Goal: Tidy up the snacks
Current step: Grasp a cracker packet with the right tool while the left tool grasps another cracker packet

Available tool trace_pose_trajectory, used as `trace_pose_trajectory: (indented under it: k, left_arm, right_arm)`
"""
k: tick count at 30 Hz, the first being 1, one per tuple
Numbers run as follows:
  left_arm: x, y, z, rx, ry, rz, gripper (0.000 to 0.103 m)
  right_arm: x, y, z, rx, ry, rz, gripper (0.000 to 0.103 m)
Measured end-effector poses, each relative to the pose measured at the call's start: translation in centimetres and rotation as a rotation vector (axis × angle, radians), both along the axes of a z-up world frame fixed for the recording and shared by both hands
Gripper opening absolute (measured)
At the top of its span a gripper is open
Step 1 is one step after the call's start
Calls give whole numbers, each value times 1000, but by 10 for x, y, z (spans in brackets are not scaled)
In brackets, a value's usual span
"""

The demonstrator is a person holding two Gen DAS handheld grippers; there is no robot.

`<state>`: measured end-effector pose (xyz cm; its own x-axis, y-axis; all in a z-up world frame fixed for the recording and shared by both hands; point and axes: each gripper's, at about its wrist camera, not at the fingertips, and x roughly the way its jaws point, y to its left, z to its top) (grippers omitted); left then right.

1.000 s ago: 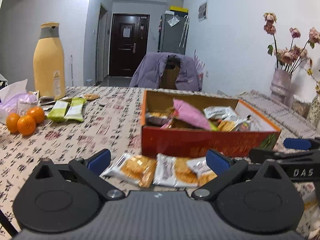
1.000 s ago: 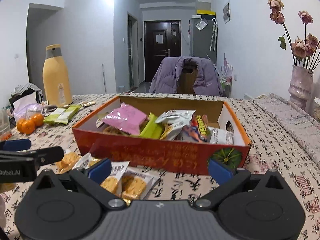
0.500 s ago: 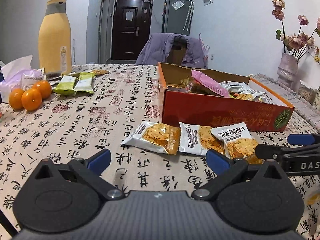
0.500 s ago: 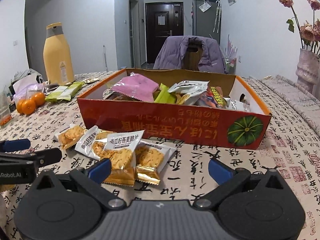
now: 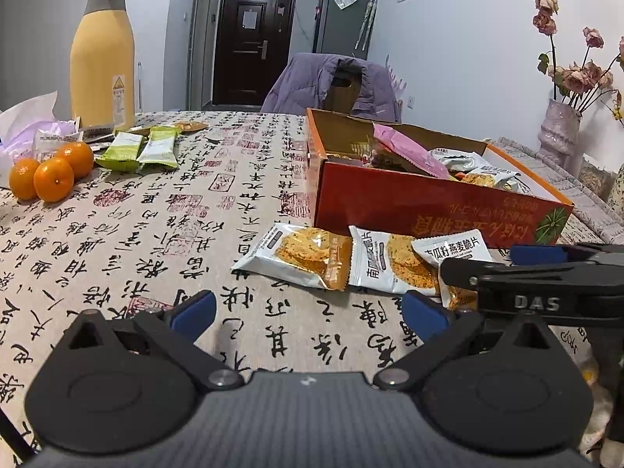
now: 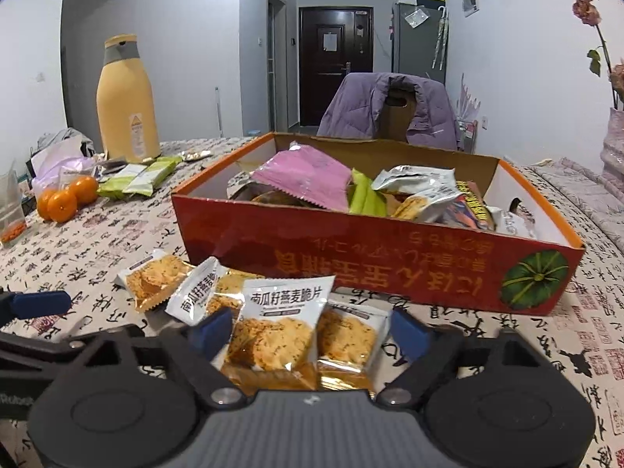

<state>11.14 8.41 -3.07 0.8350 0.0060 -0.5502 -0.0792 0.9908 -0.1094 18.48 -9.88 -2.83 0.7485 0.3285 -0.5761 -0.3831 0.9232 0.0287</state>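
Since the earlier frame the right gripper (image 6: 308, 331) has advanced over the front oat-crisp packet (image 6: 279, 335), jaws closing around it but not yet pinching. It overlaps a second packet (image 6: 351, 337) beside the orange box (image 6: 374, 261), so both could be snagged. Left gripper (image 5: 308, 308) hovers spread, empty.

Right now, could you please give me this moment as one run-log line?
step: picking up cracker packets | right gripper: jaws closing around packets | left gripper: open, empty | box: behind packets

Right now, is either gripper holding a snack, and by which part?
Nothing is held yet. The right gripper is closing around the front cracker packet, fingers either side of its middle. The left gripper is open and empty.
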Motion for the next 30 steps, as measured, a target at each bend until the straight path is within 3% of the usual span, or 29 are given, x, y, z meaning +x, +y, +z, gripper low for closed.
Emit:
trace_pose_trajectory:
  k: [4,10,13,22,30]
  left_arm:
    - [1,0,-1,-7,9,-2,103]
    - [1,1,-1,-8,12,0,103]
    - [1,1,-1,-8,15,2,103]
    - [2,0,-1,-1,23,10,103]
    - [6,-2,10,44,11,30,103]
  right_arm:
    - [1,3,-3,-3,12,17,70]
    - [-5,6,-5,-37,8,52,47]
    - [-8,4,-4,-42,1,54,42]
    - [-21,-21,14,44,-52,34,41]
    - [-22,-58,25,70,-91,-49,41]
